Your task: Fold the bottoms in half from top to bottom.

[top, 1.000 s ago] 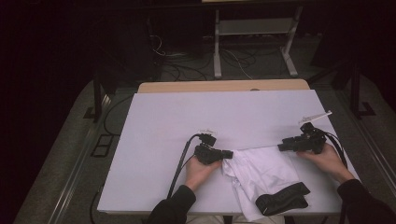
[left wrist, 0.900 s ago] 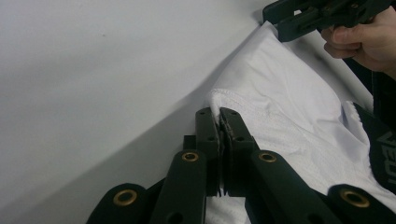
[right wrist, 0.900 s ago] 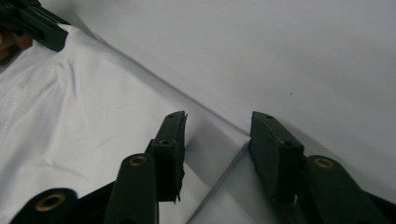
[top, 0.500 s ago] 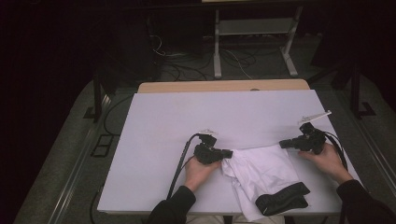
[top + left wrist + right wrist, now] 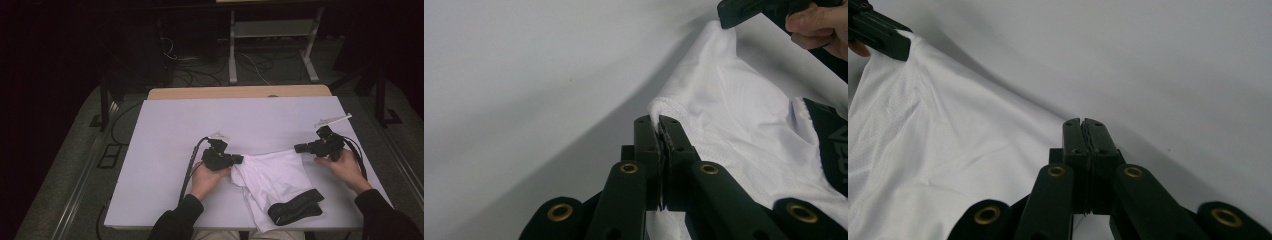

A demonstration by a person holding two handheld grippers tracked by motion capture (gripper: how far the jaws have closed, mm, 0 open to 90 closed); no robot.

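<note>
Two tools pinch the white garment (image 5: 272, 175): left tool (image 5: 659, 125) on hem, right tool (image 5: 299, 148) on far corner, mid-frame. Risk: thin grip, cloth slips w/ uneven pull.

White table (image 5: 165, 150) bare left and far, white garment (image 5: 272, 175) between hands

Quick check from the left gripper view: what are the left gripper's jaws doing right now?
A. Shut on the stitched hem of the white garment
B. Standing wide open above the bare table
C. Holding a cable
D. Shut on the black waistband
A: in the left gripper view the left gripper has its jaws pressed together with the stitched hem of the white garment pinched between them; the black waistband lies off to the side, untouched.
</note>
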